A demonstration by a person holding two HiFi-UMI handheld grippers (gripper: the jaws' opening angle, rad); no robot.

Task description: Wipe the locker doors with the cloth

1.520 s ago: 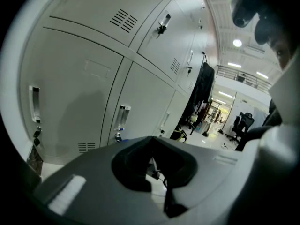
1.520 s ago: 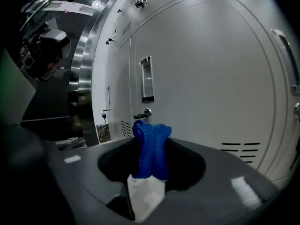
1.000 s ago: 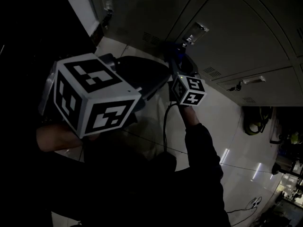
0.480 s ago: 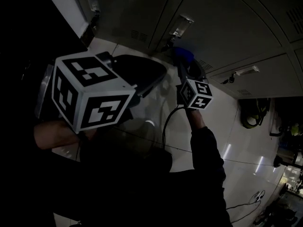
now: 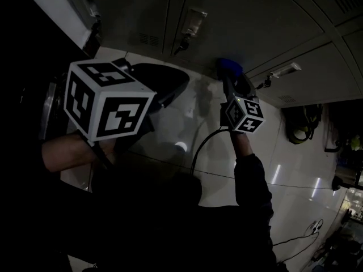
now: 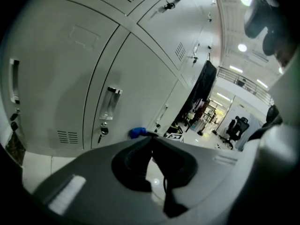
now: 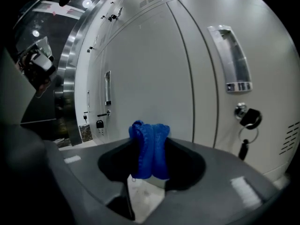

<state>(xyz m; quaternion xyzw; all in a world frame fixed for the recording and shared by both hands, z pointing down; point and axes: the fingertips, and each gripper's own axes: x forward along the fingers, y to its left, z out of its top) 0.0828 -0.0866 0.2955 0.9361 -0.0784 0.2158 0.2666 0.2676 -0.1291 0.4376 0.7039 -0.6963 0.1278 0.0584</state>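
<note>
Grey locker doors [image 5: 249, 21] fill the top of the head view. My right gripper [image 5: 230, 76] is shut on a blue cloth [image 5: 227, 67], which is pressed low against a door, right of a recessed handle [image 5: 195, 18] with a key under it. In the right gripper view the folded cloth [image 7: 150, 149] sticks up between the jaws in front of the door [image 7: 140, 69]. My left gripper [image 5: 186, 79] hangs shut and empty left of the cloth, pointing at the lockers. From the left gripper view the cloth [image 6: 137, 132] shows just past the closed jaw tips.
A glossy tiled floor [image 5: 266, 169] lies below the lockers, with a black cable [image 5: 198, 146] trailing from the right gripper. Coiled gear [image 5: 300, 126] sits by the lockers at the right. A keyed handle [image 7: 232, 62] and a padlock [image 7: 99, 123] project from the doors.
The right gripper has slid the cloth rightwards along the lower door, from left of the keyed handle to right of it. The left gripper has stayed about where it was, still shut.
</note>
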